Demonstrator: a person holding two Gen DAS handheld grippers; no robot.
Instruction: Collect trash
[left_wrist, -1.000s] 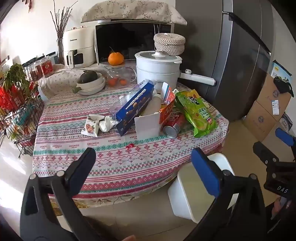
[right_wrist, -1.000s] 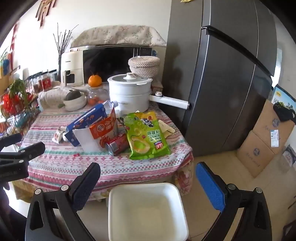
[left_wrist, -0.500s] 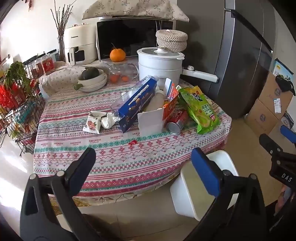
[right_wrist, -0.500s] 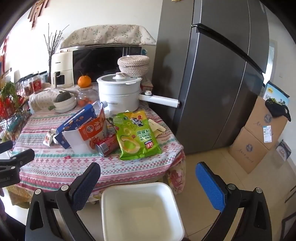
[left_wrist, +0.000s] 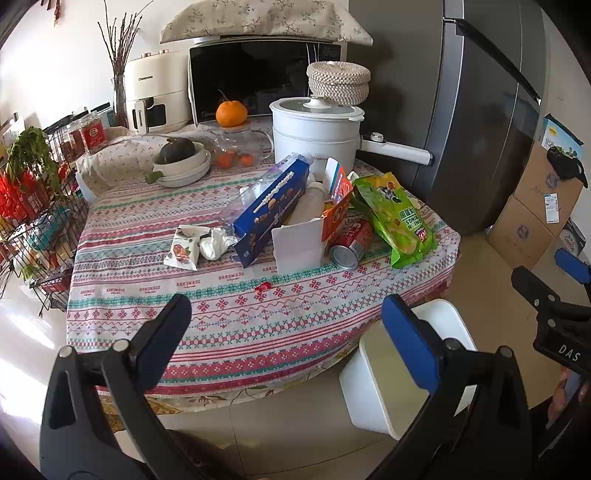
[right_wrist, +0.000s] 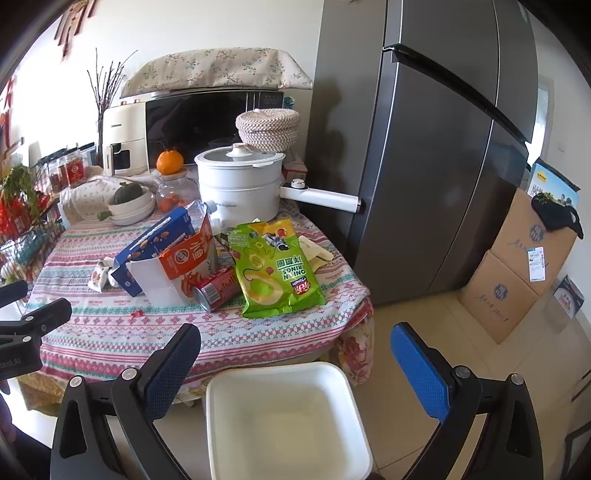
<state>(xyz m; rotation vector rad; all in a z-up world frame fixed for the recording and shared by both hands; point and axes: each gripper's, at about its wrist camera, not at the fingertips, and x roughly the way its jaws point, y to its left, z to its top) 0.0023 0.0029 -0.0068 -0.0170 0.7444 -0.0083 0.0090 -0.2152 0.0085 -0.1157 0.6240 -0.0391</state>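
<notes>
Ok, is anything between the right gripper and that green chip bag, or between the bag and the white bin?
Nothing visible blocks either. The right gripper is open and holds nothing, with the green chip bag ahead near the table edge. The white bin sits on the floor just below that edge, its top open.

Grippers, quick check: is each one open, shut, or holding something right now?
Left gripper: open, holding nothing, short of the table.
Right gripper: open, holding nothing, above the white bin.
</notes>
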